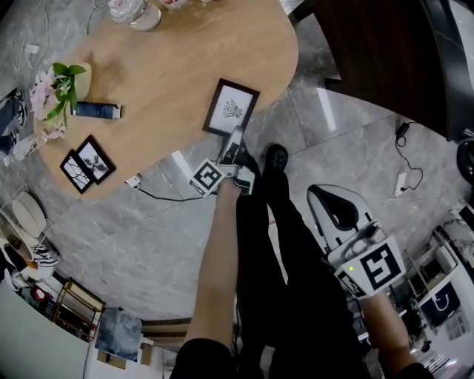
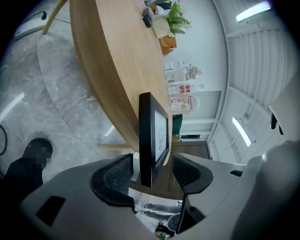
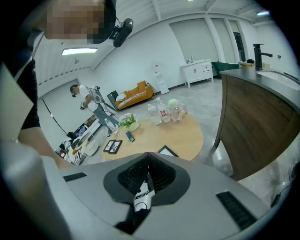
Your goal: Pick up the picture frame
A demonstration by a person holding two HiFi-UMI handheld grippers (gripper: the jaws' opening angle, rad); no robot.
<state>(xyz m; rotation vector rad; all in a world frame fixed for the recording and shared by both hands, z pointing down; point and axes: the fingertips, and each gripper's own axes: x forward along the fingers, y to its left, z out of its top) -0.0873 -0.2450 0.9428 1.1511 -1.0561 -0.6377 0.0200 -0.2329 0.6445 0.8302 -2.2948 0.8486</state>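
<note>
Head view first: takes in a rounded wooden table (image 1: 170, 81) on a grey marble floor (image 1: 355, 141), seen from steeply above past dark trouser legs (image 1: 278, 244). Next in size, the picture frame (image 1: 232, 108), lying flat and face up near the table's rim on the person's side, seemingly with its near corner just past the wood; probably why approached from the side and not from above. Low at that rim, the left gripper (image 1: 235, 142), turned on its side so as to put one pad above the frame and one beneath. Left gripper view confirms: jaws spread wide, frame edge-on between the pads, a gap showing on both sides, so no squeeze yet and nothing lifted. Judged stage: lined up, closing to come. Off beside the legs and well apart from the table, the right gripper (image 3: 148, 157), pads pressed together with nothing seen between them; looks spare for this pick. Smaller items farther along the table, well clear of the reach: a pair of small frames (image 1: 87, 164) side by side, a potted plant (image 1: 70, 80), a dark tube (image 1: 96, 110) just beside it, jars (image 1: 137, 11) at the far rim. Worth minding: thin, flat frame, likely to tip or slip if pinched only at a corner.
</note>
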